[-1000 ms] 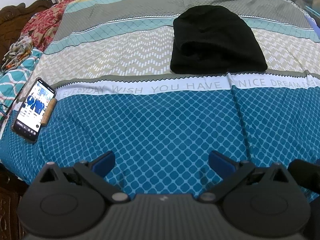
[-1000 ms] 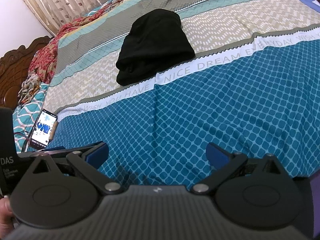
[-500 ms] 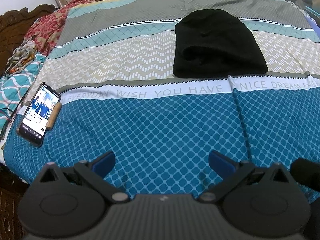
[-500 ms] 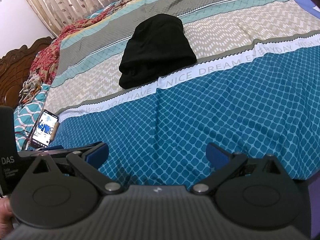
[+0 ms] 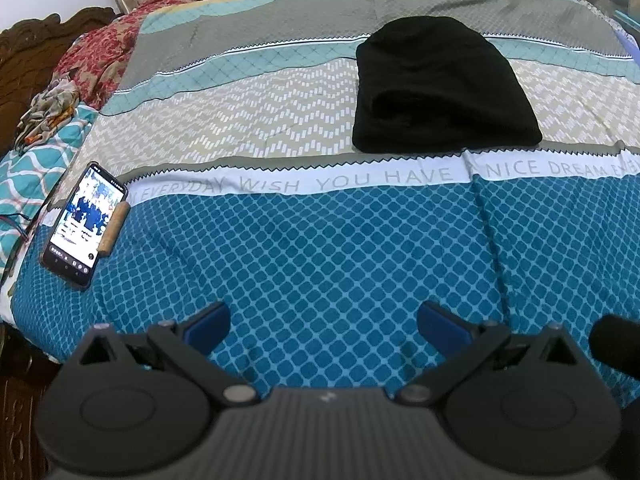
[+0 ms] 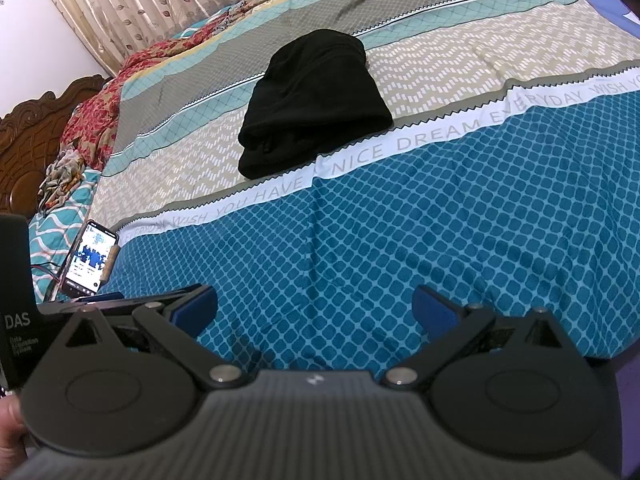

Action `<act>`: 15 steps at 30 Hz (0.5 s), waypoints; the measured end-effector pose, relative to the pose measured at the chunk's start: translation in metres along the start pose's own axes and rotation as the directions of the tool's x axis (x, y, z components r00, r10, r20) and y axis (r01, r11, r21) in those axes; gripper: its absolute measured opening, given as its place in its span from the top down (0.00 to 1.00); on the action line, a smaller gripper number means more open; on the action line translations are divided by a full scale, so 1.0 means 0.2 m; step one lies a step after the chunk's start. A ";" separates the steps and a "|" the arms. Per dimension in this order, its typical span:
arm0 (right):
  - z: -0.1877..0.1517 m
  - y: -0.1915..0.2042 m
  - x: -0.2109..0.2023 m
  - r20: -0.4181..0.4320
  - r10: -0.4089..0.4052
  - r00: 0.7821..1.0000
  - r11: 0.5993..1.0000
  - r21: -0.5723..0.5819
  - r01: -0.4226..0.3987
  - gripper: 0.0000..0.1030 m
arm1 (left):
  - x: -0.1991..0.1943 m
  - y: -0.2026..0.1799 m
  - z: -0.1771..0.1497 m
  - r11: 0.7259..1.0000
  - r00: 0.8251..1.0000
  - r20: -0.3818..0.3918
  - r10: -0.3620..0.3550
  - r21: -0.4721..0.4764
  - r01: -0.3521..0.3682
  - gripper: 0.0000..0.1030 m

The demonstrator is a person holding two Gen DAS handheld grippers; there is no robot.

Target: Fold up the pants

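— What has changed in the last second?

— Little; both my grippers have drifted slightly, so the black pants (image 5: 444,88) sit a touch lower in the left wrist view than a second ago; the bundle itself has not moved; I judge the folding done, or nearly so, and myself backed off from it.

— Your fingers?

— My left gripper (image 5: 322,326) is spread wide with nothing between its blue pads (image 5: 208,326); my right gripper (image 6: 316,310) likewise, released and empty over the blue diamond part of the bedsheet (image 6: 460,232).

— Where are the pants?

— On the beige zigzag band, well apart from both grippers, their near edge just touching the white lettered strip (image 5: 360,180); the phone (image 5: 82,222) lies far off at the bed's left edge.

— Which way do they point?

— The bundle is compact and stacked in layers; its long axis runs away from me up the bed, broad folded edge toward me, rounded narrower end toward the curtain (image 6: 140,8); waistband or hems I cannot tell.
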State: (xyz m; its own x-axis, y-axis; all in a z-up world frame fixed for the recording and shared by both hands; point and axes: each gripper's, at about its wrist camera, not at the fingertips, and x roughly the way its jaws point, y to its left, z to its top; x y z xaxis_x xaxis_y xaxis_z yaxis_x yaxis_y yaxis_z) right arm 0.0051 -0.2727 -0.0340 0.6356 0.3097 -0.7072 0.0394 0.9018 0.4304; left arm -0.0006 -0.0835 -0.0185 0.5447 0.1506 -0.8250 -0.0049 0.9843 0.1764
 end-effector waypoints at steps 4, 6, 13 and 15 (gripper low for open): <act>0.00 0.00 0.00 0.001 0.000 1.000 1.000 0.000 0.000 0.00 | 0.01 0.00 0.00 1.000 1.000 -0.010 -0.005 0.001 0.005 0.00; 0.00 0.00 0.00 0.000 0.000 1.000 1.000 0.000 0.000 0.00 | 0.01 0.00 0.00 1.000 1.000 -0.013 -0.006 0.000 0.006 0.00; 0.00 0.00 0.00 -0.007 0.000 1.000 1.000 0.004 0.000 0.00 | 0.00 -0.02 0.00 1.000 1.000 -0.012 -0.017 0.009 0.018 0.00; 0.00 0.00 0.00 -0.009 -0.001 1.000 1.000 0.007 0.001 0.00 | -0.01 -0.03 0.00 1.000 1.000 -0.007 -0.023 0.016 0.023 0.00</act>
State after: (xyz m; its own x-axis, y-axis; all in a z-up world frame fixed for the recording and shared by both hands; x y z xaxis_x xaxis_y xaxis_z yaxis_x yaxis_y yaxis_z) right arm 0.0050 -0.2727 -0.0336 0.6289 0.3117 -0.7122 0.0456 0.8997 0.4340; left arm -0.0012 -0.0889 -0.0183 0.5391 0.1283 -0.8324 0.0210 0.9860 0.1655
